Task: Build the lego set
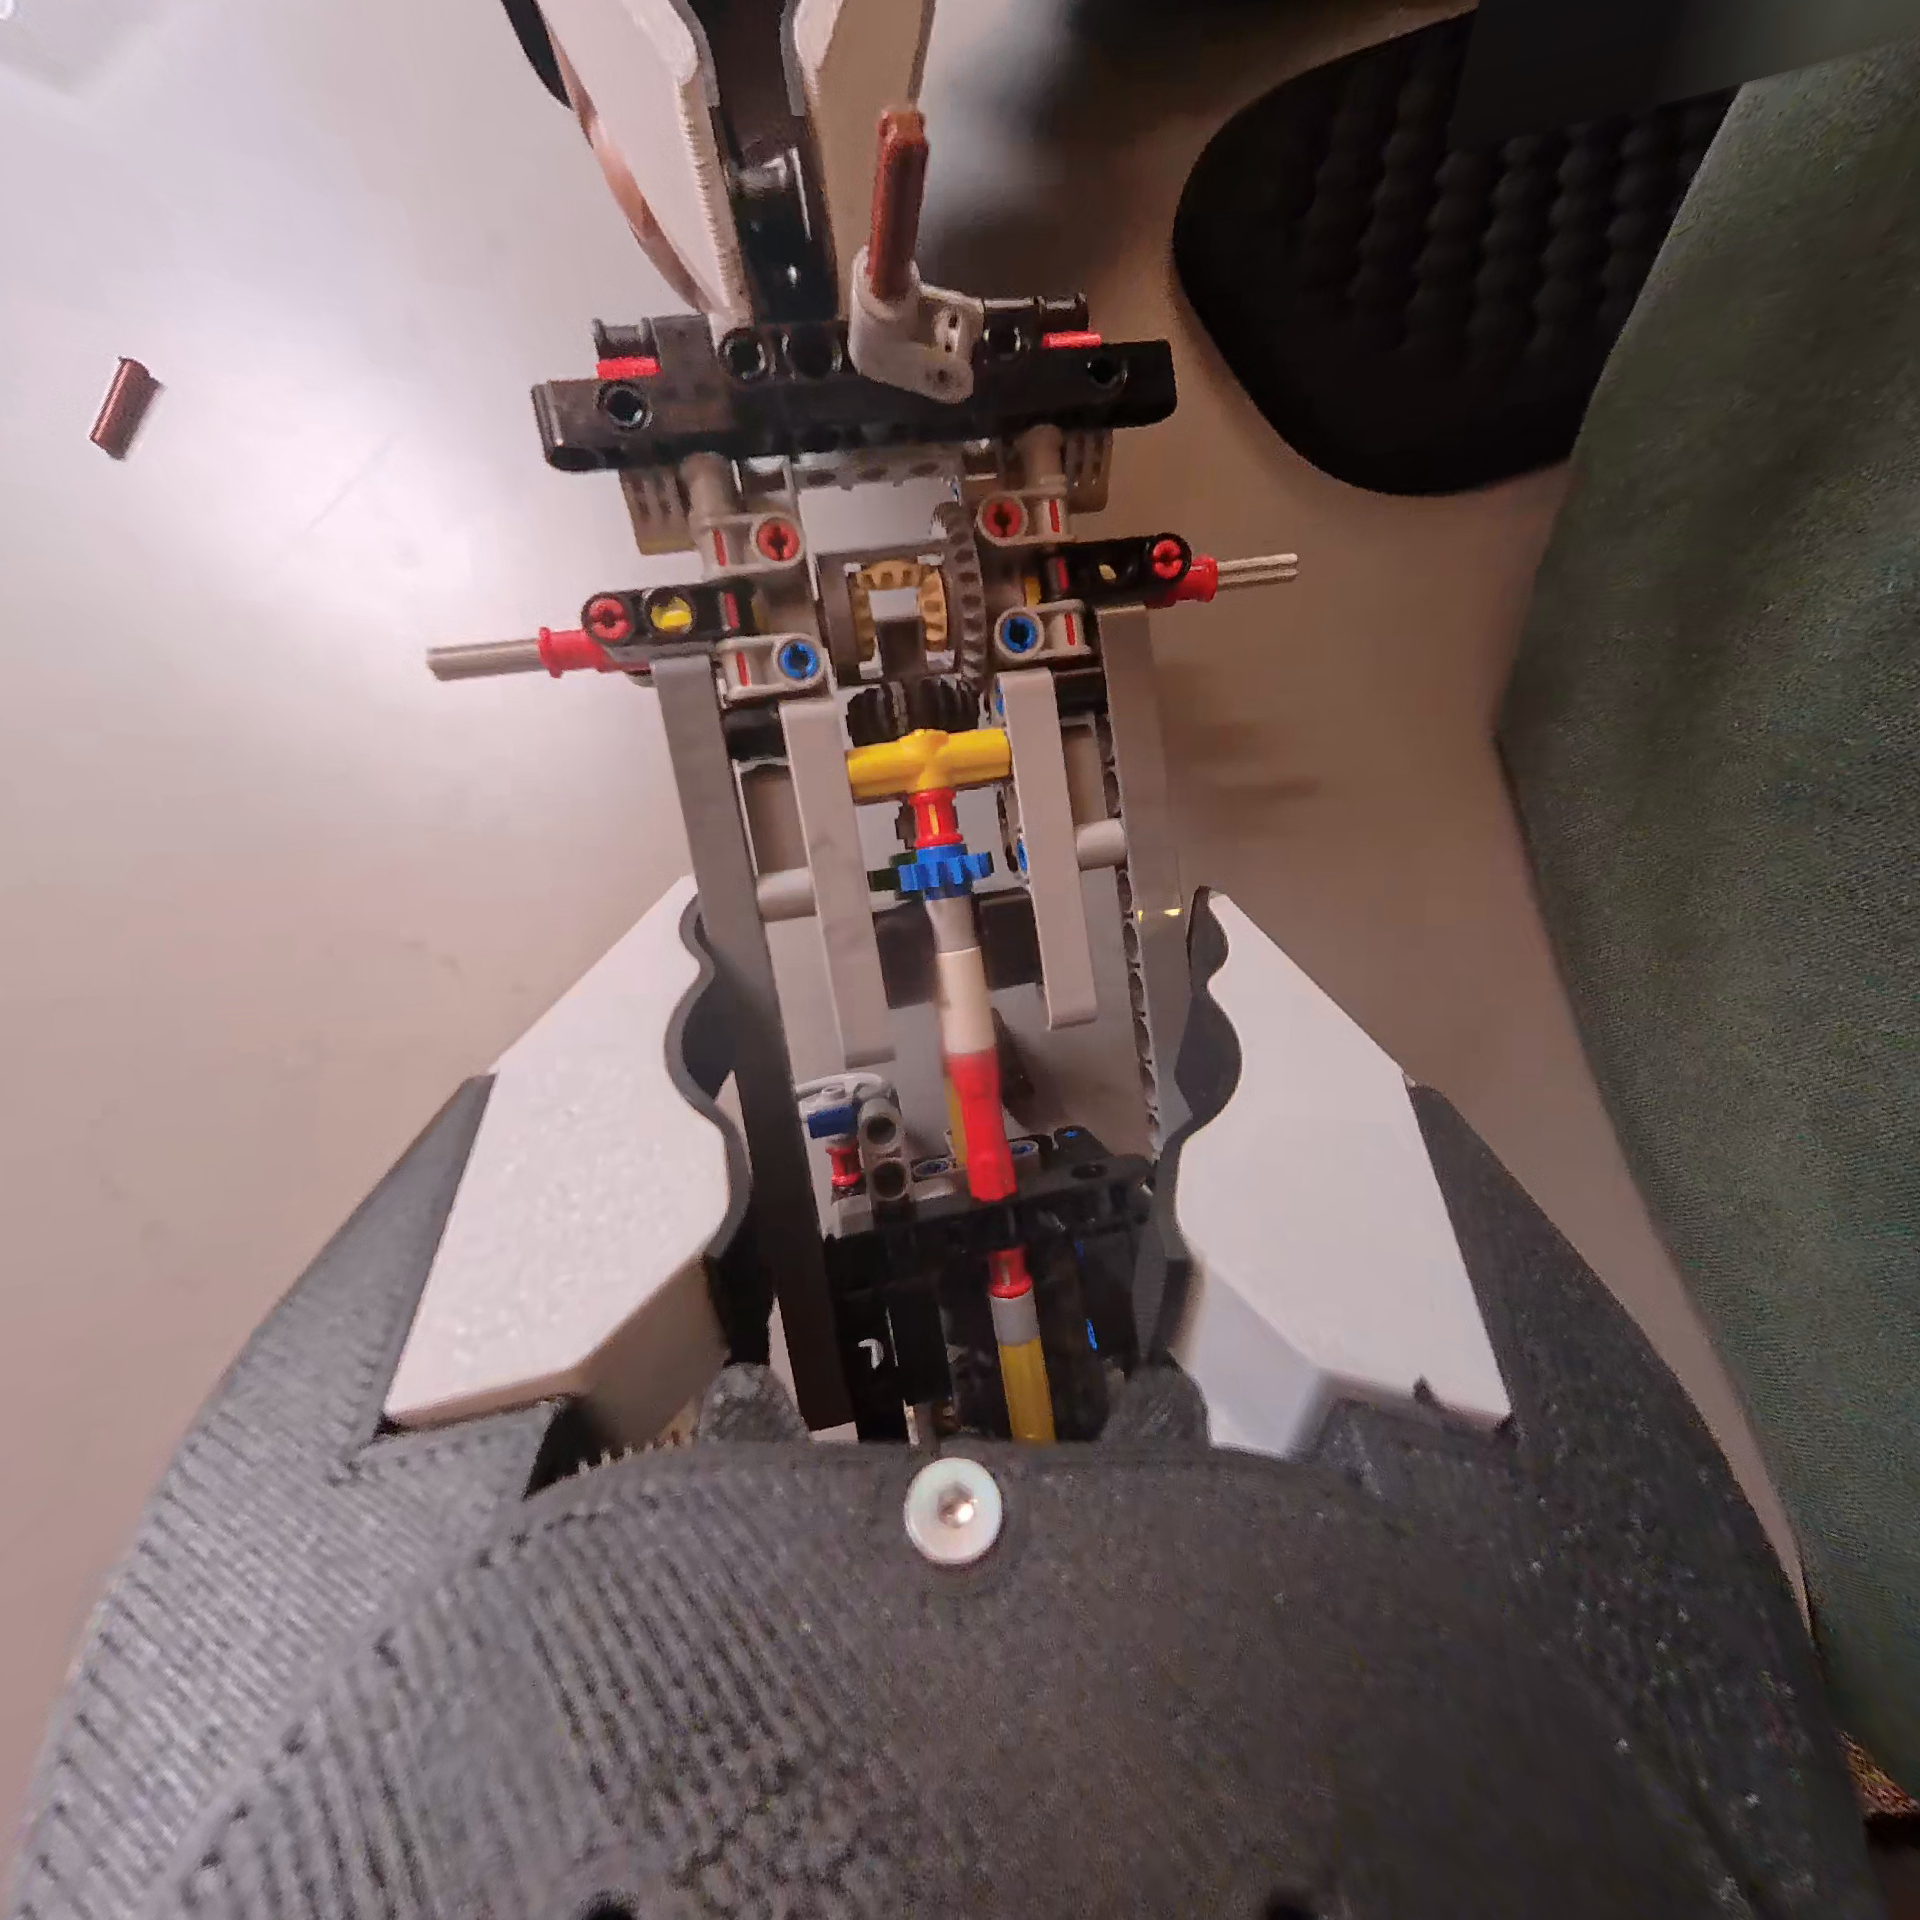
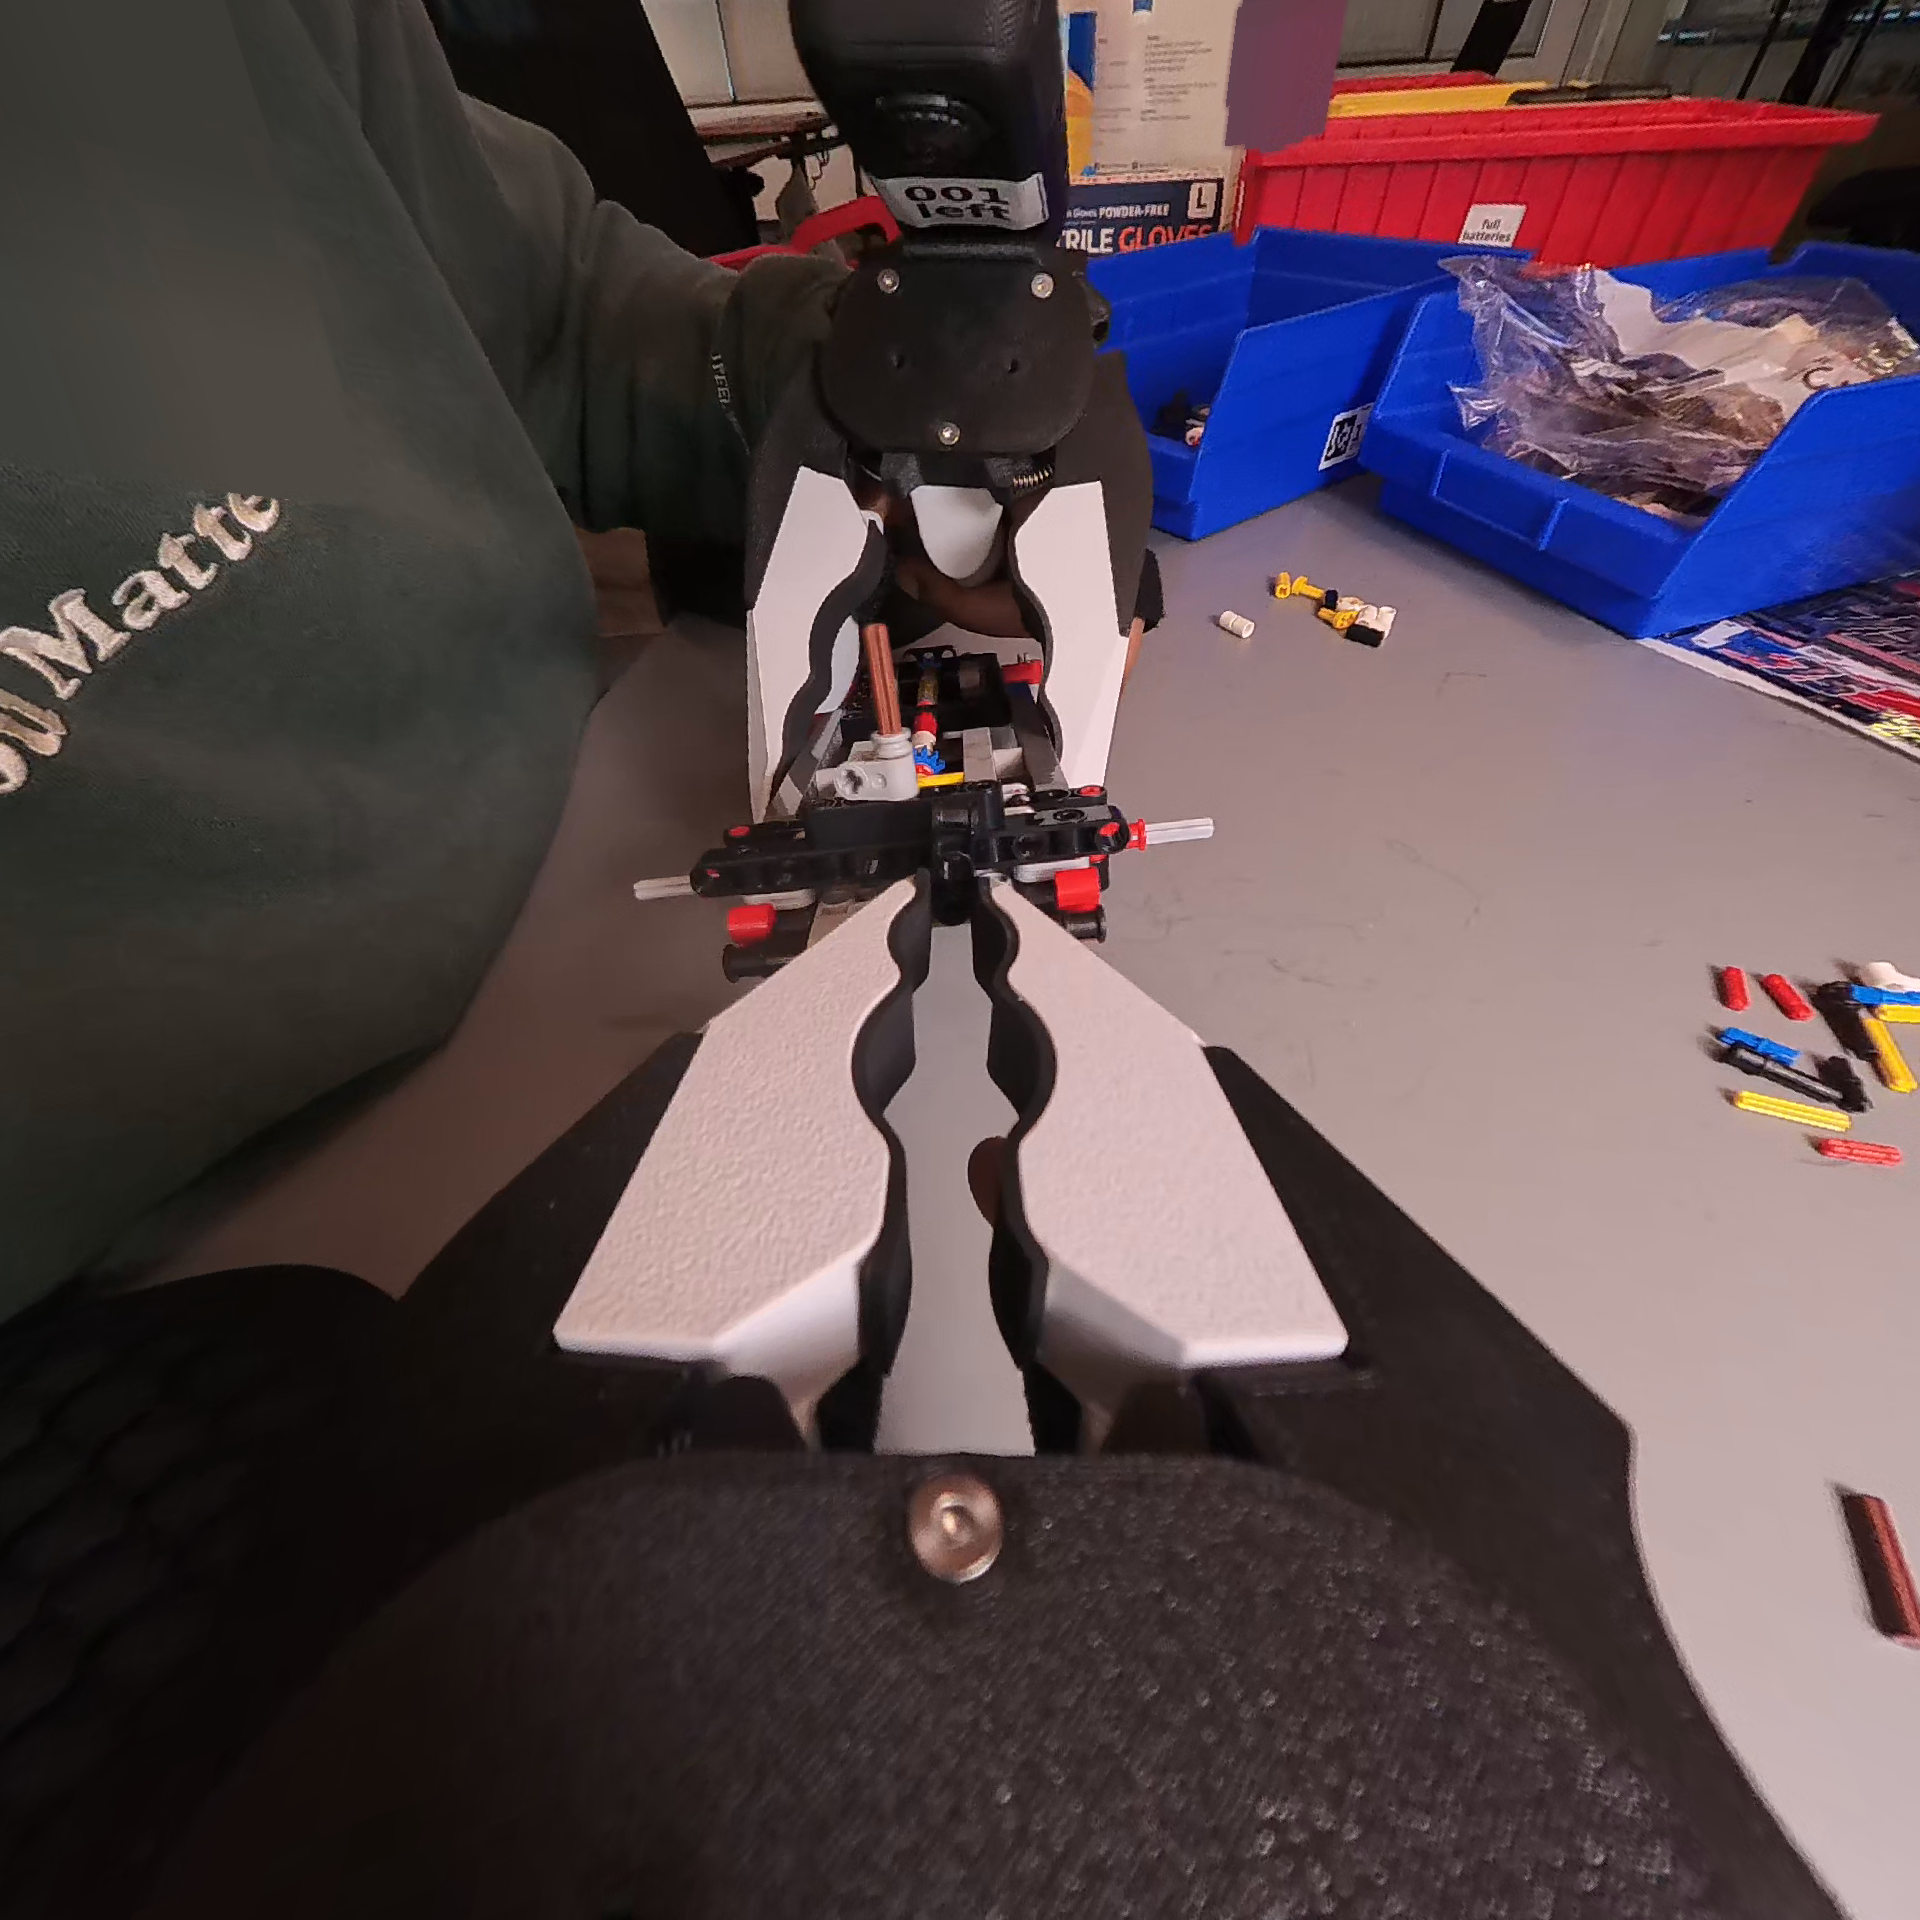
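Grey tabletop [image 2: 1455,831] is lying open to the right, edged by blue bins [image 2: 1662,499] and loose pieces [image 2: 1818,1049]. Gripper bodies are hiding the near end of the lego chassis [image 1: 914,831], which is hanging above the table between both tools. Left gripper [image 1: 935,935] is clamping its grey side rails; right gripper [image 2: 951,904] is pinching a black piece on its far crossbeam. A brown axle [image 1: 899,197] is sticking up.

blue bins [image 2: 1558,416], a red bin [image 2: 1538,177] and a glove box [image 2: 1143,223] line the grey table [image 2: 1455,831].

Blue bins [image 2: 1299,416], brown axle [image 1: 896,197]
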`<state>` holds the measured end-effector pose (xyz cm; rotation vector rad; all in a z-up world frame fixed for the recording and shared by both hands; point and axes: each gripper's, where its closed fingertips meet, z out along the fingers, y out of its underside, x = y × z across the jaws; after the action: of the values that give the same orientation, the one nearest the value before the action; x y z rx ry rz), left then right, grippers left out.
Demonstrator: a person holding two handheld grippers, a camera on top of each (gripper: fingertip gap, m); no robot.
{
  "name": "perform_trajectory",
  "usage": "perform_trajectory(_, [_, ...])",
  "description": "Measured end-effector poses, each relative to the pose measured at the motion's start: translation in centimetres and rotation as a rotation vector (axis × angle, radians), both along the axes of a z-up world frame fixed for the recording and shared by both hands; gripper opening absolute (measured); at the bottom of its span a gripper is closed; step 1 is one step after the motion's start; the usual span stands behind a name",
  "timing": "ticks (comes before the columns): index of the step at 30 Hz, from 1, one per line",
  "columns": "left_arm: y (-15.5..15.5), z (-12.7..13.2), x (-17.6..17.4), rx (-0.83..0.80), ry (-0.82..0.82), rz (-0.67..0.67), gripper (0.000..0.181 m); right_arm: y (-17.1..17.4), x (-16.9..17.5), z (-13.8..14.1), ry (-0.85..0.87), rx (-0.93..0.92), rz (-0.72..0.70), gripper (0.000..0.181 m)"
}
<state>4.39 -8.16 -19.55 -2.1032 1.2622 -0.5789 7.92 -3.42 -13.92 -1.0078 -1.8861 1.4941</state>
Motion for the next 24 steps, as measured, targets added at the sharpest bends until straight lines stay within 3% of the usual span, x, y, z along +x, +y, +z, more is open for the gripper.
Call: perform_trajectory(24, [0.22,-0.63,0.08,-0.074,0.065,0.007,0.088,0.58,0.24,-0.68,-0.031,-0.035,-0.005,0.004])
